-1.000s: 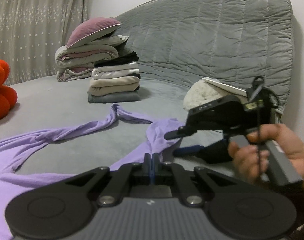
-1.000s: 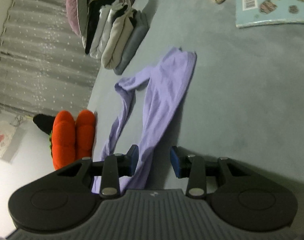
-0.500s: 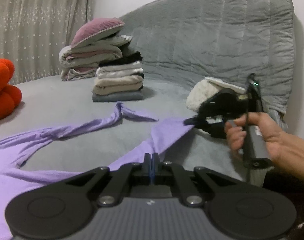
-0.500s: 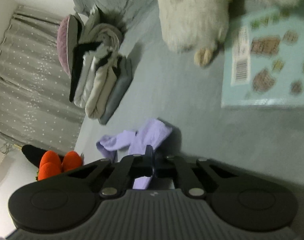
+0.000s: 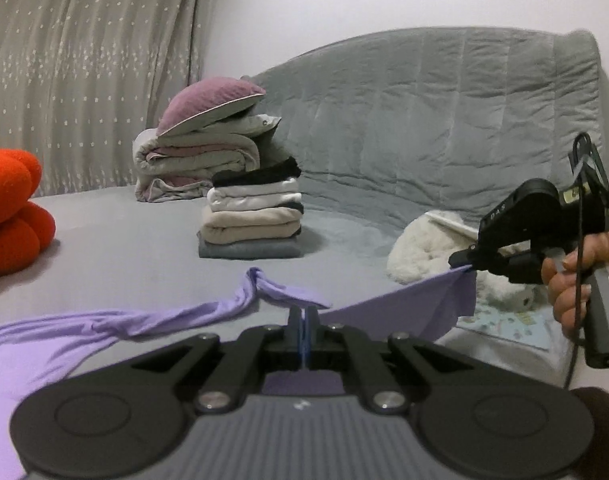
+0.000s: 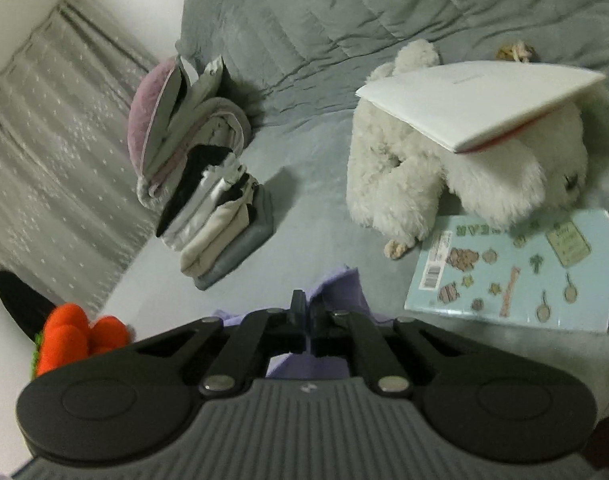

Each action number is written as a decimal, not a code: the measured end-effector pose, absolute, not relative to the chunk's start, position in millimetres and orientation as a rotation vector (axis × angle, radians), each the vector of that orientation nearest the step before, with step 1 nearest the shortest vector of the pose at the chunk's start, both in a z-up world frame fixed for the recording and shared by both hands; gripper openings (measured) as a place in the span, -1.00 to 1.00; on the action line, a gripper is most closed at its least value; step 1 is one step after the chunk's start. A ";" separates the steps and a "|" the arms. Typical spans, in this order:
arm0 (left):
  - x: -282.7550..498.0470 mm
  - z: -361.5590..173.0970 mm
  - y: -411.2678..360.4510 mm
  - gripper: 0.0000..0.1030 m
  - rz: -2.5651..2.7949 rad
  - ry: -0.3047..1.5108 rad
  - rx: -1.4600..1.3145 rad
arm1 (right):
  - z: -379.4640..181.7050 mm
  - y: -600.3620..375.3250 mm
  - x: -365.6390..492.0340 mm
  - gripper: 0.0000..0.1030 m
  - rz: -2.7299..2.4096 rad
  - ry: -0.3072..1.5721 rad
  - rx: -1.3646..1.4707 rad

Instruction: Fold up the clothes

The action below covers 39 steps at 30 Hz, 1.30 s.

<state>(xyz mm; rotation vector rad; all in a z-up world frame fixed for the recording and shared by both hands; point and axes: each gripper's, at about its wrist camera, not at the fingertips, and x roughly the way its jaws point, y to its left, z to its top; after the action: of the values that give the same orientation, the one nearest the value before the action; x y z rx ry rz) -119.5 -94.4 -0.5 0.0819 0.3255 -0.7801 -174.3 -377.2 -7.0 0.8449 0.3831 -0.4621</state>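
Both claws, my left gripper (image 5: pixel 304 316) and right gripper (image 5: pixel 466 266), pinch one edge of the purple garment (image 5: pixel 404 308), lifted off the grey bed (image 5: pixel 124 248), the rest trailing; thin, limp and light, it seems best held by corners.

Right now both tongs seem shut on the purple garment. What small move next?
Probably lift the right tongs and carry their corner of the purple garment left, toward the sleeve still on the bed. The left tongs pin the near edge, so that strip hangs taut, ready to fold.
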 end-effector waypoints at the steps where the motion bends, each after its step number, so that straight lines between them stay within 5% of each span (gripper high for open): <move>1: -112.0 -2.4 -99.0 -0.99 -0.771 0.335 0.090 | -10.2 -379.0 -166.2 -0.95 -0.470 0.403 0.834; 13: -17.2 -34.2 -145.9 -0.99 -0.614 0.502 0.149 | -50.1 -399.1 -69.1 -0.94 -0.522 0.594 0.748; 18: -0.2 -41.9 -143.1 -0.96 -0.543 0.565 0.136 | -62.5 -405.3 -40.4 -0.78 -0.515 0.636 0.725; 25: -7.2 -34.7 -118.3 -0.21 -0.499 0.605 0.062 | -54.6 -407.8 -45.3 -0.76 -0.462 0.598 0.669; 28: -16.3 -29.0 -104.1 -0.10 -0.474 0.608 0.029 | -47.4 -402.6 -54.5 -0.61 -0.423 0.579 0.641; 30: -22.5 -25.3 -94.7 0.00 -0.458 0.610 0.007 | -41.9 -396.5 -62.5 -0.17 -0.399 0.559 0.618; 39: -50.9 -14.7 -32.8 0.05 -0.330 0.612 -0.094 | -23.3 -366.5 -92.1 -0.17 -0.279 0.506 0.590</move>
<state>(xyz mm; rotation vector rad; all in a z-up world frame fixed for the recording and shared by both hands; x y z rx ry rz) -50.9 -32.8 -14.7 -0.0940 0.6120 -0.3300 -92.1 -366.5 -23.3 0.5897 0.5059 -0.2785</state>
